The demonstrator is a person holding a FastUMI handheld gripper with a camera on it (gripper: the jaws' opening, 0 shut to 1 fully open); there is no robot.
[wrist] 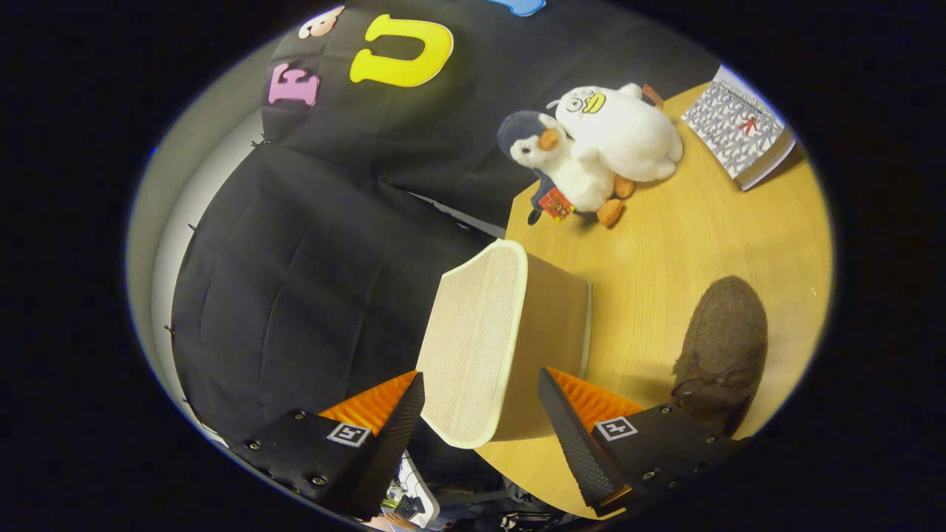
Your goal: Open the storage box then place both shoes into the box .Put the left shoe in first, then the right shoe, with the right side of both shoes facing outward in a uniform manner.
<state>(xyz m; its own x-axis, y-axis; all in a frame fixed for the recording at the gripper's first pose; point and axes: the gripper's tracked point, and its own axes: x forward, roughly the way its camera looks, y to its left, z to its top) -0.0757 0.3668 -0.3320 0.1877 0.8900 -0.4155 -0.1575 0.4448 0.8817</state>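
Wooden table [687,244]: storage box [488,340] between spread gripper [480,391] fingers, opening hidden.

One storage box [488,347]; one shoe [723,347]; two plush toys [591,148]; one book [739,133]

One fisheye view, riding on the gripper [480,414], rolled steeply so the desk [709,244] runs up one side. Looks forward along the parted fingers [392,436], close over the desk's near edge. Box [502,340] just ahead between them; toys [599,148] and book [739,129] at the far edge.
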